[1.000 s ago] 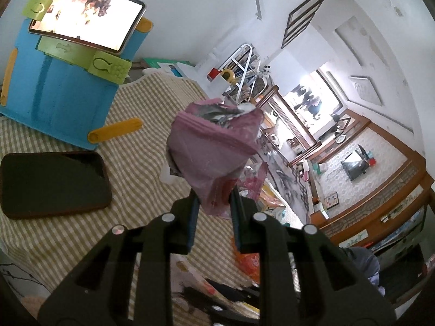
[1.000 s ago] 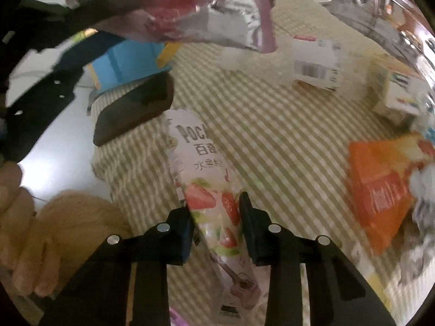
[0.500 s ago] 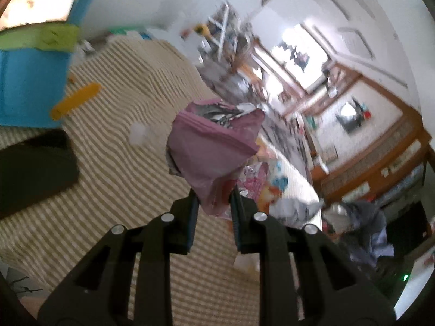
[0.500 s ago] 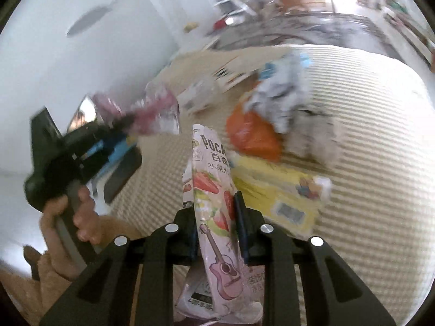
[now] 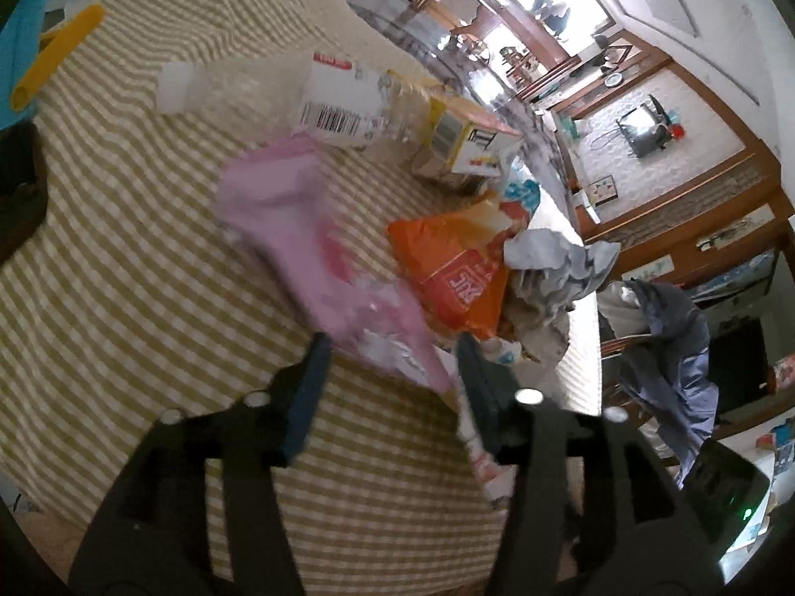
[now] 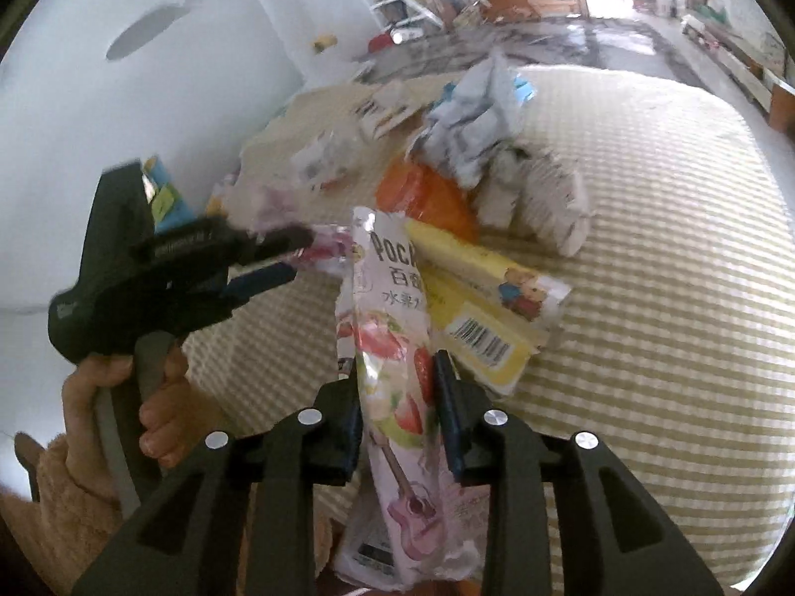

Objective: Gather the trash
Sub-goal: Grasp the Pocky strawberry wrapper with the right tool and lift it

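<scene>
The left gripper (image 5: 392,362) has its jaws spread wide. A pink wrapper (image 5: 318,248) lies smeared by motion blur between and beyond them, and whether either finger touches it cannot be made out; its print is unreadable. In the right wrist view the same gripper (image 6: 293,253) shows from the side with the wrapper's crumpled end (image 6: 278,208) at its tips, also blurred. The left hand (image 6: 124,397) grips its handle, the sleeve cut off at the frame's edge.

The right gripper (image 6: 397,382) has its jaws closed on a strawberry Pocky wrapper (image 6: 392,337), which stands upright between them; its lower end runs out of frame below.

Beyond the jaws, over the checked tabletop (image 5: 124,273), trash is piled toward the far edge: an orange snack bag (image 5: 457,273) just beside the pink wrapper, crumpled pale paper (image 5: 561,258) partly covering the bag's far end, a small yellow-and-white carton (image 5: 472,144), and a clear plastic wrapper with a barcode label (image 5: 338,104), its outline hard to trace. A yellow package with a bear print (image 6: 487,308) lies behind the Pocky wrapper, partly hidden by it. At the left edge a dark phone (image 5: 20,188) and a blue stand (image 5: 20,39) are both cut off.
</scene>
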Tool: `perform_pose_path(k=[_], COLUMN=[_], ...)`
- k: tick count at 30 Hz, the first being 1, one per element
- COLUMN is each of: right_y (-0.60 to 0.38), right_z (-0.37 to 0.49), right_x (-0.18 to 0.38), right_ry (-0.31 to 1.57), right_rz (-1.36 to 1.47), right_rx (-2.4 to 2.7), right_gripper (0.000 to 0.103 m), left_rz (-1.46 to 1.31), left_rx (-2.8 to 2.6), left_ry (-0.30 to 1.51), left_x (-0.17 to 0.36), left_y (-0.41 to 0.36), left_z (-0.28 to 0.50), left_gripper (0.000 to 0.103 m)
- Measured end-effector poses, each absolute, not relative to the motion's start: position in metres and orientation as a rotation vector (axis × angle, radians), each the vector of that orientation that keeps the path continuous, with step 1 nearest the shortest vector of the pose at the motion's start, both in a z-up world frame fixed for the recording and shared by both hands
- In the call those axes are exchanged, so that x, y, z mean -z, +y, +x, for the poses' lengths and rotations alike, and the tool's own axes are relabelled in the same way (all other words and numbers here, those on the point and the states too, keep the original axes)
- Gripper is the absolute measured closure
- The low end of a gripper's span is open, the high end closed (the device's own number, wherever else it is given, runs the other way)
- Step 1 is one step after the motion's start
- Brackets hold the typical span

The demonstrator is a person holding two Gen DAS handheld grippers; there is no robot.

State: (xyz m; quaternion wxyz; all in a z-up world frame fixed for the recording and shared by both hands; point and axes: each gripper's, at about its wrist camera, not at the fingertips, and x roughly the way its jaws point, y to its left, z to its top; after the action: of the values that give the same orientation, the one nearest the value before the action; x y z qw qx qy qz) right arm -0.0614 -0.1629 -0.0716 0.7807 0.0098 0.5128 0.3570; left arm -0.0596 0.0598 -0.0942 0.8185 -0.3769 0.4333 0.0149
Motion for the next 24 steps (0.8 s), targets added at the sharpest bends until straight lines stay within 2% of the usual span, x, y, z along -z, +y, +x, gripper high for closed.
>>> perform_pose_path(k=[2,3,6,15,17,19,22,23,24], right_y=[-0.157,-0.154,-0.147,-0.134,-0.133,-0.130,-0.125,-0.123,-0.119], right_z=[-0.063,-0.063,-0.069,-0.080,-0.081,-0.083,-0.086,-0.088,-0.087], right_x=[0.076,0.077,0.080,0.087,0.088,0.089,0.088,0.089,0.090], right_ry=[1.124,1.130,1.147,1.163,1.163,1.166,1.158,1.150,1.146], right_rz=[0.007,0.002,-0.027,-0.106,-0.105,-0.104,-0.144,-0.168,-0.184], right_rx=[-0.786,-0.794,-0.811,-0.804,-0.800,-0.802,-0.797,-0.789,-0.786], right_gripper=[0.058,0.055,0.046,0.043,0.043,0.041,0.041,0.045,0.060], left_rz=[-0.809,-0.816,-0.864,-0.937,-0.928,-0.929,-0.912,-0.902,-0.889], left_rx=[-0.035,-0.042,-0.086,-0.193,-0.189,-0.157,-0.113,-0.107,-0.106], left_ry=[0.930,0.930,0.913,0.904,0.909,0.920,0.944,0.941,0.931], left_x=[0.096,0.097,0.101,0.116,0.116,0.118,0.120,0.118,0.115], left_y=[0.060,0.060,0.069,0.087,0.086,0.084,0.078,0.076,0.074], left_z=[-0.058,-0.060,-0.064,-0.063,-0.062,-0.060,-0.056,-0.055,-0.056], left_gripper=[0.049,0.044,0.037,0.037,0.046,0.066,0.085,0.086,0.087])
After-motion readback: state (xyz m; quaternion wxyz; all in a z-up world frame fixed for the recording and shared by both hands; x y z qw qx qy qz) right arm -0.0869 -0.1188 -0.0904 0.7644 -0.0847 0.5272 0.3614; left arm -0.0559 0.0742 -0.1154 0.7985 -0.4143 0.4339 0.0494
